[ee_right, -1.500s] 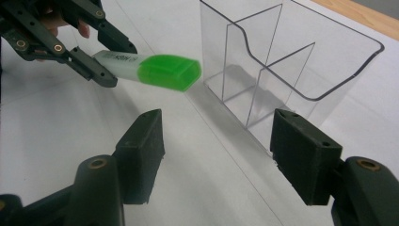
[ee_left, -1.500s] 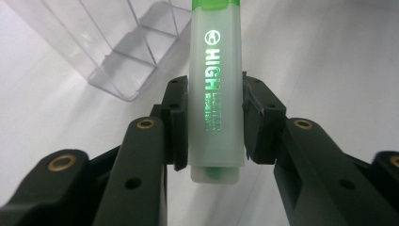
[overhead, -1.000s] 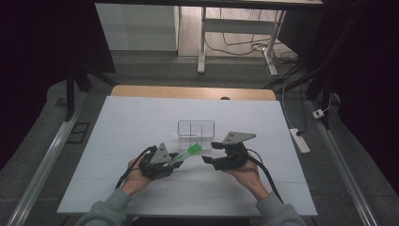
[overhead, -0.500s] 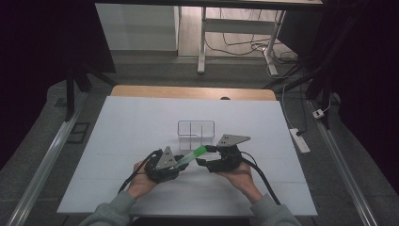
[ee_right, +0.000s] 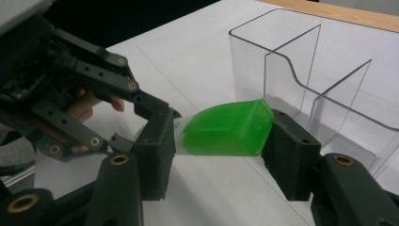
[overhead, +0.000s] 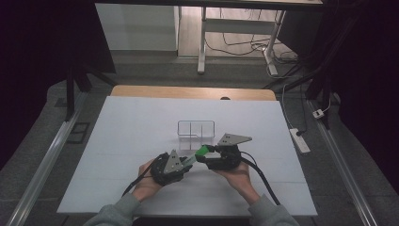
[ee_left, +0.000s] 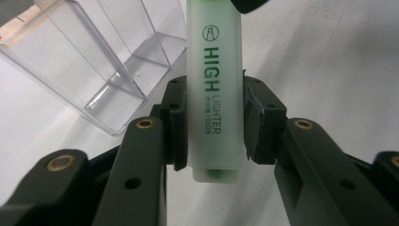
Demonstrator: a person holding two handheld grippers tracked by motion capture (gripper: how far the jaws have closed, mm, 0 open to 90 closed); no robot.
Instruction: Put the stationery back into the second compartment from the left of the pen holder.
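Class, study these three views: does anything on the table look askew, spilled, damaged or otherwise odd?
Nothing stands out. The left tool is shut on the highlighter barrel, the right tool is shut on its green cap, and the clear organiser stands upright on the white table, with no spill or damage visible.

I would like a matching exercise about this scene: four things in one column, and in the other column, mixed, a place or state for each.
Things:
1. highlighter body
2. green cap
3. clear organizer
4. power strip

Places or states:
A. lies on the floor, right of the table
B. clamped between the jaws of the left gripper
C. stands empty on the white table
D. clamped between the jaws of the right gripper

Pairs: 1-B, 2-D, 3-C, 4-A
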